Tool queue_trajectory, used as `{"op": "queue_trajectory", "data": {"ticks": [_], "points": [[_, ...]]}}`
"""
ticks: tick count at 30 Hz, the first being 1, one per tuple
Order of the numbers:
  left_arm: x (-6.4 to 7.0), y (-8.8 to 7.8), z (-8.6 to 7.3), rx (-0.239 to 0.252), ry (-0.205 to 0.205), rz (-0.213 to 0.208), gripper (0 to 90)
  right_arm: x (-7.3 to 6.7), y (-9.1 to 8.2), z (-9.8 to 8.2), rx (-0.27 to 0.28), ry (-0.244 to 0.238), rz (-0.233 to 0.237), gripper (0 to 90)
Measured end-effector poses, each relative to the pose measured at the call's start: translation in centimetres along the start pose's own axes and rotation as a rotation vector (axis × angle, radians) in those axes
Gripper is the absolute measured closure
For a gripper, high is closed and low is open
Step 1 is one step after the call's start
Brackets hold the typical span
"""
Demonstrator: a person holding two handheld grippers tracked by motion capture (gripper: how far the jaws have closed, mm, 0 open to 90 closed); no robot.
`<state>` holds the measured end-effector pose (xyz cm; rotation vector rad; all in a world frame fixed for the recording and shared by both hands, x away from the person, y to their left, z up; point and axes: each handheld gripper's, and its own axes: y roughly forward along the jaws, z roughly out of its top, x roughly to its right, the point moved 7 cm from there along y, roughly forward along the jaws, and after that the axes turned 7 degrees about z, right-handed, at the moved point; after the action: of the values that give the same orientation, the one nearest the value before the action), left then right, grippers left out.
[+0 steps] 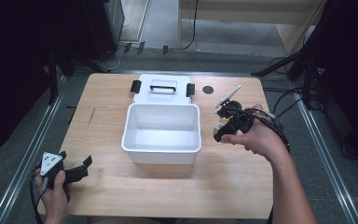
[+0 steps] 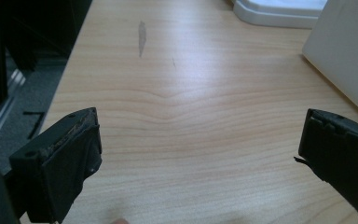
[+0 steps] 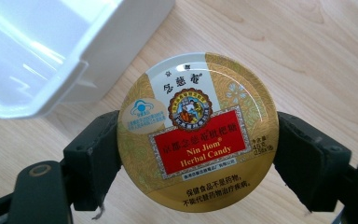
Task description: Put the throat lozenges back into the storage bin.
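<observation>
A round gold candy tin (image 3: 198, 133) with a red label sits clamped between the two black jaws of my right gripper (image 3: 198, 154), above the wood. From above, that right gripper (image 1: 220, 129) hangs just right of the open white box (image 1: 162, 148), with the tin (image 1: 218, 126) barely showing at its tip. The box is empty inside, and its lid (image 1: 163, 88) with a black handle lies flat behind it. My left gripper (image 1: 85, 166) rests at the front left corner, jaws wide apart. Between its jaws the left gripper (image 2: 198, 144) holds only bare tabletop.
The wooden table (image 1: 121, 186) has a small black disc (image 1: 208, 89) near its back edge and a white strip on a black stand (image 1: 228, 98) at back right. A corner of the white box (image 2: 349, 51) shows right of the left gripper. Cables run off the right side.
</observation>
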<state>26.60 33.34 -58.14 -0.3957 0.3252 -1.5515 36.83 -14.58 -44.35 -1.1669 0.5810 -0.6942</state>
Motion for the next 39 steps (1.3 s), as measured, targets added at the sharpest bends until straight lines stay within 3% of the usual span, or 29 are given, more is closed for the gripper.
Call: {"op": "queue_trajectory", "data": {"ticks": [2,8,16,28,29,39], "points": [[-0.1,-0.1,0.2,0.037,0.017,0.021,0.0,-0.3,-0.3,0.5,0.003,-0.009,-0.002,20.8],[0.2,0.0,0.3,0.043,0.041,0.01,0.0,-1.1,-0.8,1.6,0.004,-0.03,-0.002,20.8],[0.3,0.0,0.3,0.054,0.028,-0.008,0.0,-2.4,-0.9,2.9,0.009,-0.063,0.005,20.8],[0.3,0.1,0.3,0.043,0.038,-0.011,0.0,-4.6,-0.5,5.0,0.025,-0.195,0.013,20.7],[0.3,0.1,0.3,0.042,0.037,-0.012,0.0,-4.9,-0.3,5.3,0.027,-0.227,0.017,20.8],[0.3,0.1,0.3,0.034,0.036,-0.012,0.0,-6.1,0.8,6.4,0.027,-0.377,0.031,20.7]]}}
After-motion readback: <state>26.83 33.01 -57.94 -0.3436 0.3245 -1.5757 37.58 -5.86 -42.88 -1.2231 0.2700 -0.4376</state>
